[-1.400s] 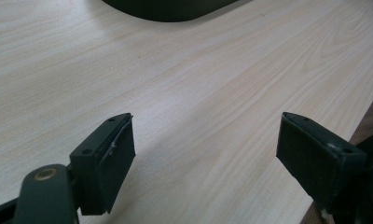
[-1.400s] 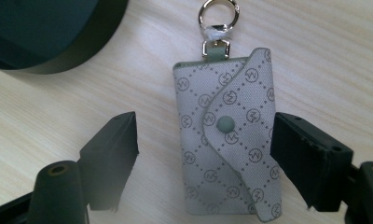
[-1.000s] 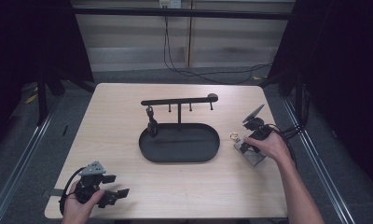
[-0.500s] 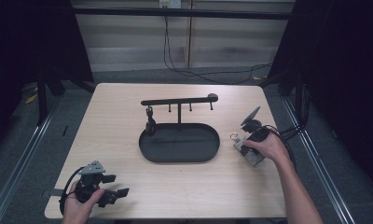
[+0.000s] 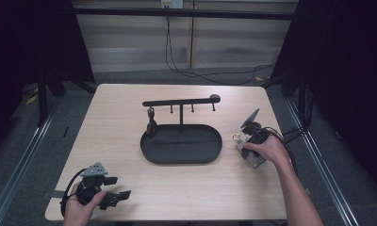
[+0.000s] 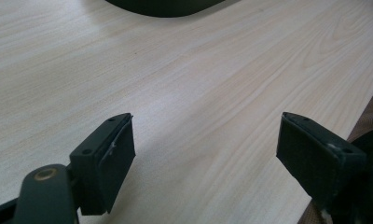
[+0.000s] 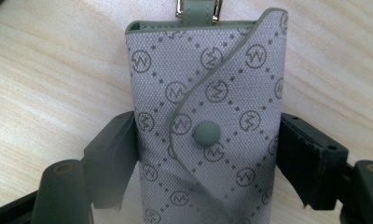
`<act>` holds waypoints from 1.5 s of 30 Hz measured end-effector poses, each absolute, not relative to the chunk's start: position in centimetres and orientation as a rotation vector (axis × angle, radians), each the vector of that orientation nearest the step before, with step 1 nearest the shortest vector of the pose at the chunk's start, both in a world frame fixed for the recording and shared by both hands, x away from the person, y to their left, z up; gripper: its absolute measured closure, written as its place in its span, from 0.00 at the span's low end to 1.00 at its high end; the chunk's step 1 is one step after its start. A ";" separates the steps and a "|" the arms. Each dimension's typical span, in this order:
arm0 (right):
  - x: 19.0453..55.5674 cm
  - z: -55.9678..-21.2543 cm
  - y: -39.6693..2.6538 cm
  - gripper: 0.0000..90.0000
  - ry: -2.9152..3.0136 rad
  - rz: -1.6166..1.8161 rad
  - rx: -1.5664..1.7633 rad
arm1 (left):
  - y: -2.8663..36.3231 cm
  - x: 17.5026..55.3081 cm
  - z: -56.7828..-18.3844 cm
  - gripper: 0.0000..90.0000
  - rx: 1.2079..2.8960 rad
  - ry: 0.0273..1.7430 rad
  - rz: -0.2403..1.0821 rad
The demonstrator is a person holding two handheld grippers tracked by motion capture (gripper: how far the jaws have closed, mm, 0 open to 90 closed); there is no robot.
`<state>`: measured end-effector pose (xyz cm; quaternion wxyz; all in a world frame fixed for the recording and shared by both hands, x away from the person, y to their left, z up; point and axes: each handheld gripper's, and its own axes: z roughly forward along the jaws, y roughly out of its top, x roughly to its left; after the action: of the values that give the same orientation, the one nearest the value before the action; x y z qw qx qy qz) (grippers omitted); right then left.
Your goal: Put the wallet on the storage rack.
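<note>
High view: the wooden table [image 5: 111,122] carries a black oval tray [image 5: 182,145] at its centre, with a black stand [image 5: 181,100] rising from the tray's 12 o'clock edge. The stand's horizontal bar has several short pegs beneath it, and a small dark item [image 5: 151,125] hangs from the peg nearest the 9 o'clock end; its nature cannot be determined.

The right gripper [image 5: 245,142] is at the 3 o'clock side of the tray, near the table's right edge, with the person's right hand [image 5: 266,148] wrapped over its body. A grey key pouch [image 5: 250,154] lies flat on the table under that gripper. A small metal ring [image 5: 236,137] shows just beside the gripper, on the tray side.

Right gripper view: the key pouch [image 7: 208,126] lies between the two black jaws, pointing toward 12 o'clock. It is grey fabric with a repeated round monogram, a curved flap and one round snap button [image 7: 206,132] at its centre. A strap with a metal buckle [image 7: 198,9] leaves its 12 o'clock end. The jaws have just been closing and stand about half open, each pad pressed against one long edge of the pouch.

The left gripper [image 5: 112,193] is at the table's 7 o'clock corner, held in the person's left hand [image 5: 80,209], well apart from the tray.

Left gripper view: the jaws are spread wide with bare table [image 6: 203,93] between them. The tray's rim [image 6: 166,5] shows at 12 o'clock.
</note>
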<state>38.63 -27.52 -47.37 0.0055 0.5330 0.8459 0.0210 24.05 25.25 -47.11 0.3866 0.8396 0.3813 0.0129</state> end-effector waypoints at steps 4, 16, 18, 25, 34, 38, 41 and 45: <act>38.7 -47.5 -27.4 0.30 2.648 0.052 1.693 | 25.2 24.1 -47.2 0.21 2.150 0.973 0.030; 38.6 -46.8 -27.5 0.34 2.655 0.111 1.735 | 25.3 24.1 -47.1 0.21 2.146 0.971 0.026; 38.5 -46.4 -27.7 0.35 2.643 0.144 1.753 | 25.3 24.1 -47.1 0.21 2.148 0.970 0.024; 38.0 -45.1 -28.4 0.36 2.618 0.225 1.784 | 25.2 24.1 -47.1 0.21 2.156 0.968 0.021; 37.6 -43.7 -29.0 0.36 2.585 0.274 1.779 | 25.3 24.1 -47.1 0.22 2.151 0.972 0.024; 37.6 -42.7 -28.9 0.36 2.581 0.284 1.772 | 25.3 24.0 -47.0 0.22 2.150 0.970 0.025; 37.5 -42.2 -28.8 0.36 2.579 0.329 1.787 | 25.3 24.0 -47.1 0.22 2.147 0.974 0.028; 37.6 -41.6 -29.0 0.36 2.555 0.368 1.821 | 25.3 24.1 -47.1 0.22 2.146 0.975 0.020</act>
<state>37.57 -28.97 -41.56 -0.0086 0.5764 0.8088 0.1165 24.09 25.32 -47.09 0.3823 0.8413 0.3821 0.0078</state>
